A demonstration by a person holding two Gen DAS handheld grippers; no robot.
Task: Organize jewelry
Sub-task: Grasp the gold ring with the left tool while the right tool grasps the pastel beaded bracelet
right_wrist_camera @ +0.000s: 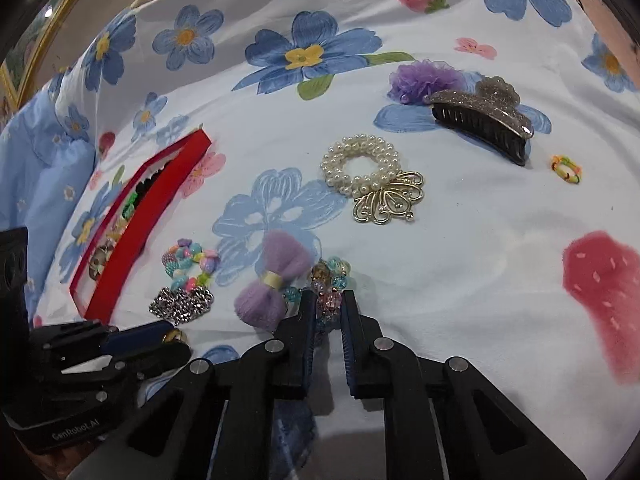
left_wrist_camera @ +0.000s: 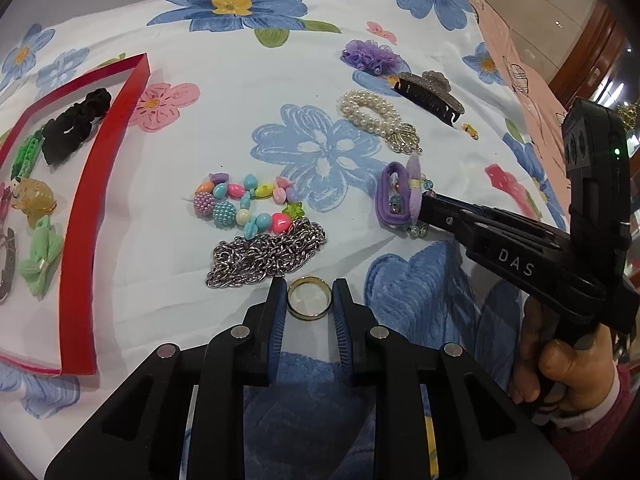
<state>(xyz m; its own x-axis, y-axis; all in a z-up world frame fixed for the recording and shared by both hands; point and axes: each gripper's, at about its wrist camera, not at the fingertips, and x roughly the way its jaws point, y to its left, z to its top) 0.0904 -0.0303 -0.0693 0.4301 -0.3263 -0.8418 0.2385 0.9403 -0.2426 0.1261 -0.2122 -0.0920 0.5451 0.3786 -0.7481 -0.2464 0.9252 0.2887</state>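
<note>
Across a floral bedsheet [left_wrist_camera: 248,92] printed with blue flowers and strawberries, jewelry scattered. Left gripper [left_wrist_camera: 310,300] narrowly parted around a gold ring [left_wrist_camera: 310,299] lying flat on the sheet, fingers just beside its rim, contact not clear. Right gripper [right_wrist_camera: 329,306] closed on a purple bow hair tie [right_wrist_camera: 272,280] with glassy beads between the fingers. Just beyond the ring: silver chain [left_wrist_camera: 266,258], colorful bead bracelet [left_wrist_camera: 248,206]. Farther off: pearl bracelet [right_wrist_camera: 362,170], glittery claw clip [right_wrist_camera: 482,114]. At left, red tray [left_wrist_camera: 100,184] holding a black scrunchie [left_wrist_camera: 76,124].
</note>
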